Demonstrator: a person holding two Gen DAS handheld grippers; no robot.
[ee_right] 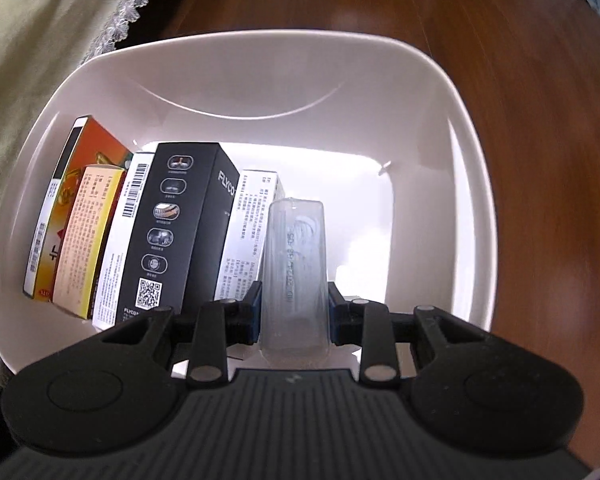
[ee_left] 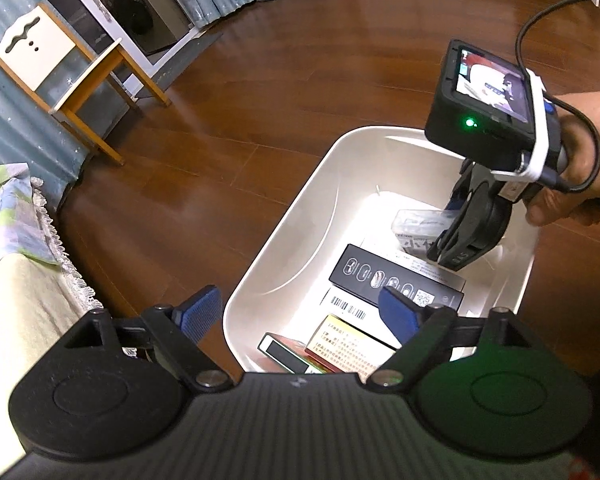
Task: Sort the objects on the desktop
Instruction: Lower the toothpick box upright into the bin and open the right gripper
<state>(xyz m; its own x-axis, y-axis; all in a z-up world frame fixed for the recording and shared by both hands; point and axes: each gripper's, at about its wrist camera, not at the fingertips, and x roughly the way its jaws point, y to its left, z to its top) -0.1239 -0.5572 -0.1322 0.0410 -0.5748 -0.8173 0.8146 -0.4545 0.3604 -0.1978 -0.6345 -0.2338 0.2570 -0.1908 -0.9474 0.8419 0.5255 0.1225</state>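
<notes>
A: In the left wrist view, what sits below the left gripper (ee_left: 300,308)?

B: A white bin (ee_left: 300,208) on the brown wooden floor (ee_left: 260,80), with boxes lying flat in it. A black box (ee_left: 396,280) lies across the middle, a yellow-and-red box (ee_left: 352,344) near the bin's closest edge, and an orange box (ee_left: 284,354) beside that one. The left gripper's blue pads stand wide apart with nothing between them, above the bin's near rim.

A: And the other claw?

B: The right gripper (ee_left: 446,246) reaches in from the bin's right side, a hand (ee_left: 572,168) around its handle. It is pinched on a clear plastic case (ee_left: 418,222) low inside the bin's far half.

A: From the right wrist view?

B: The clear plastic case (ee_right: 296,264) stands straight out between the blue pads of the right gripper (ee_right: 294,308), which press on both of its sides. The black box (ee_right: 180,232) lies just left of it, with a white box (ee_right: 252,232) between them. The orange box (ee_right: 88,168) and the yellow-and-red box (ee_right: 88,236) lie toward the left wall of the white bin (ee_right: 260,80). A pale green cloth (ee_right: 40,40) with a lace edge lies beyond the bin's left rim.
</notes>
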